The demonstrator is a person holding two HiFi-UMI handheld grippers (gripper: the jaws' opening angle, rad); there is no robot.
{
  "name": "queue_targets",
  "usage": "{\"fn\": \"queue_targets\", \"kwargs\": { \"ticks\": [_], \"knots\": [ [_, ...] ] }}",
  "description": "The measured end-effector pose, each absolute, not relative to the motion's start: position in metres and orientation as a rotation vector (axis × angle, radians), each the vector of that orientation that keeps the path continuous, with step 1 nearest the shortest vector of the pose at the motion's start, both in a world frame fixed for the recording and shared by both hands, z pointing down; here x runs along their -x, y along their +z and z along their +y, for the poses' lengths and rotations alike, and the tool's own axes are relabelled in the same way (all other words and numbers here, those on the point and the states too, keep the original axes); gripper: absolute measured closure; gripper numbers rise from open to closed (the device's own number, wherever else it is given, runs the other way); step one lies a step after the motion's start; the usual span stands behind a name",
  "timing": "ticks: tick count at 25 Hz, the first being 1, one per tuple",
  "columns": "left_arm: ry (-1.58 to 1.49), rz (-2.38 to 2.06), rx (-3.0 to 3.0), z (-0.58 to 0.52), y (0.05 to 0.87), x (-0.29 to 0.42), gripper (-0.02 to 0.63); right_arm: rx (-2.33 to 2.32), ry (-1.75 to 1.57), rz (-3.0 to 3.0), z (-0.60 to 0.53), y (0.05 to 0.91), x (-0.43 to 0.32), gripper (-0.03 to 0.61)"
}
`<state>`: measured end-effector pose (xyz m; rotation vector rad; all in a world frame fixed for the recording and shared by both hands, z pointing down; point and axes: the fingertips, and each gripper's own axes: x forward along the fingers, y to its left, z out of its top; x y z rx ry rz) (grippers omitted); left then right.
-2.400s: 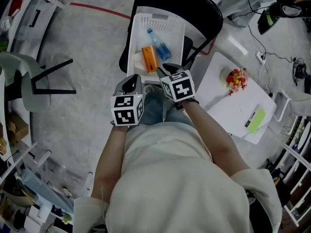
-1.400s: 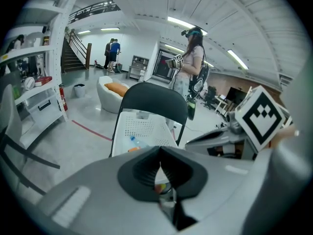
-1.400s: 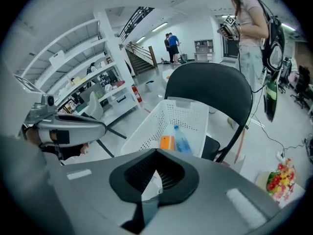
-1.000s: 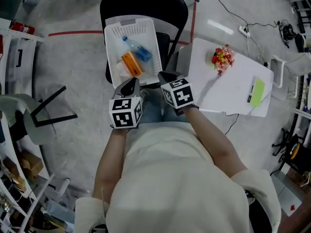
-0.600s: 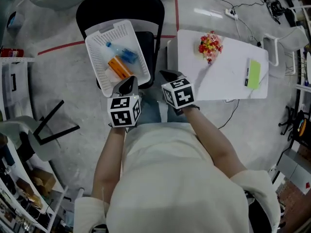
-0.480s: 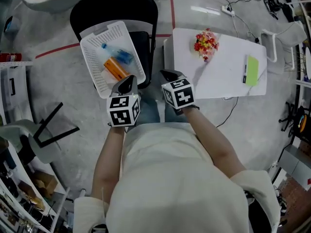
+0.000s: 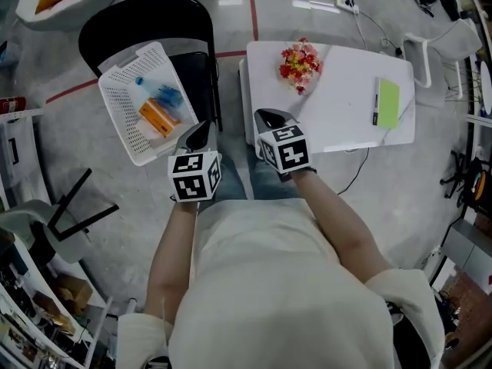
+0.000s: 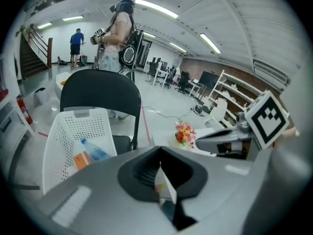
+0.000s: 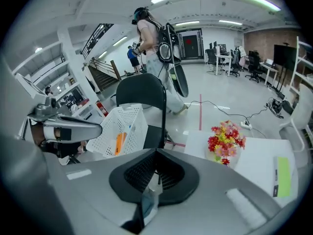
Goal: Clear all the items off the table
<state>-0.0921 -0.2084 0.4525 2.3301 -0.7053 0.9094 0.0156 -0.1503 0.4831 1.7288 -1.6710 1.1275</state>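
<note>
A white table [image 7: 338, 121] carries a bunch of red and yellow flowers [image 7: 298, 60] and a flat green item [image 7: 387, 102]. The flowers [image 9: 225, 142] and green item [image 9: 281, 176] also show in the right gripper view. Left of the table, a white basket [image 7: 115, 102] on a black chair [image 7: 138, 21] holds a blue bottle [image 7: 157, 92] and an orange box [image 7: 156, 118]. My left gripper [image 7: 198, 134] is shut and empty near the basket's edge. My right gripper [image 7: 270, 118] is shut and empty at the table's near left corner. Each gripper's own view, left [image 8: 160, 165] and right [image 9: 155, 165], shows its jaws together.
Cables and a power strip [image 7: 338, 4] lie on the floor behind the table. A white chair [image 7: 446, 41] stands at the right, shelving [image 7: 15, 129] at the left. A person with a backpack [image 9: 161, 38] stands beyond the black chair.
The view has swung right: the basket and chair slid to the left of the picture and the table came to the middle. Both grippers stayed shut in front of the body.
</note>
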Motion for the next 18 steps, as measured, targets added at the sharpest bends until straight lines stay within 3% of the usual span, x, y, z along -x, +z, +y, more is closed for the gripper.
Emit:
{"fn": "queue_targets", "kwargs": {
  "ticks": [18],
  "knots": [
    [0.954, -0.77, -2.293, -0.155, 0.488, -0.013, 0.606, -1.703, 1.153, -1.628, -0.09, 0.54, -0.138, 0.575]
  ]
}}
